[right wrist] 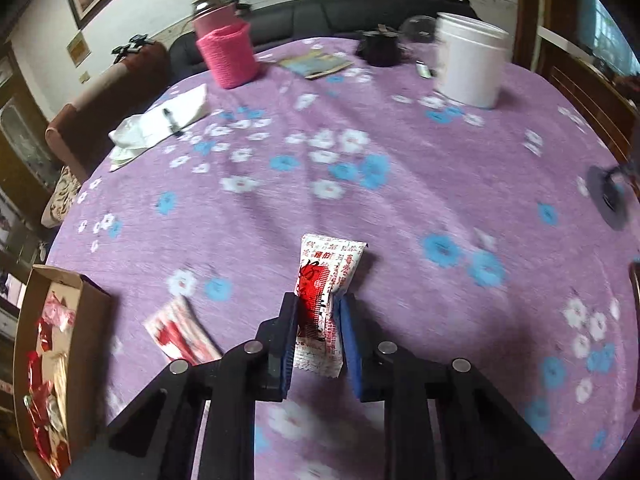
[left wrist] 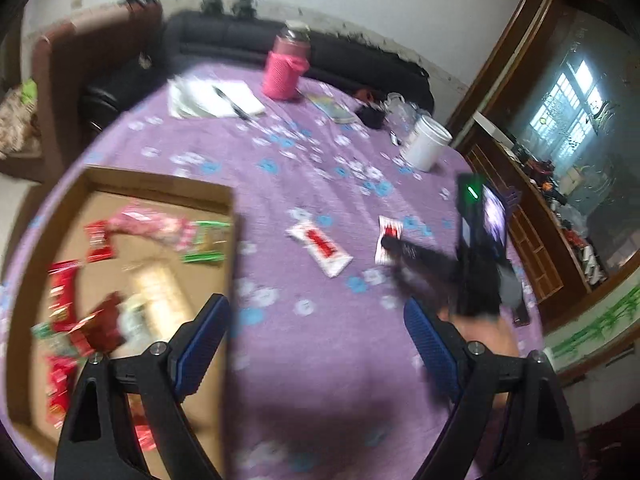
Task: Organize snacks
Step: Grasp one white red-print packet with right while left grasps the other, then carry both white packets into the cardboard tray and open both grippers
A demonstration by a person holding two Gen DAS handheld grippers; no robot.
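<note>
My right gripper (right wrist: 318,312) is shut on a white-and-red snack packet (right wrist: 326,280), held just above the purple flowered tablecloth; the same gripper (left wrist: 394,246) and packet (left wrist: 387,229) show in the left wrist view. A second white-and-red packet (right wrist: 180,332) lies flat on the cloth to its left, also in the left wrist view (left wrist: 322,246). A cardboard box (left wrist: 160,182) at the table's left holds several red, pink and green snacks; it shows in the right wrist view (right wrist: 86,292) too. My left gripper (left wrist: 316,320) is open and empty, beside the box's right wall.
A pink knitted-sleeve flask (right wrist: 226,46), a white tub (right wrist: 470,62), a notepad with a pen (right wrist: 168,118), a booklet (right wrist: 316,63) and a dark object (right wrist: 378,50) stand toward the far side. A dark sofa (left wrist: 240,38) runs behind the table.
</note>
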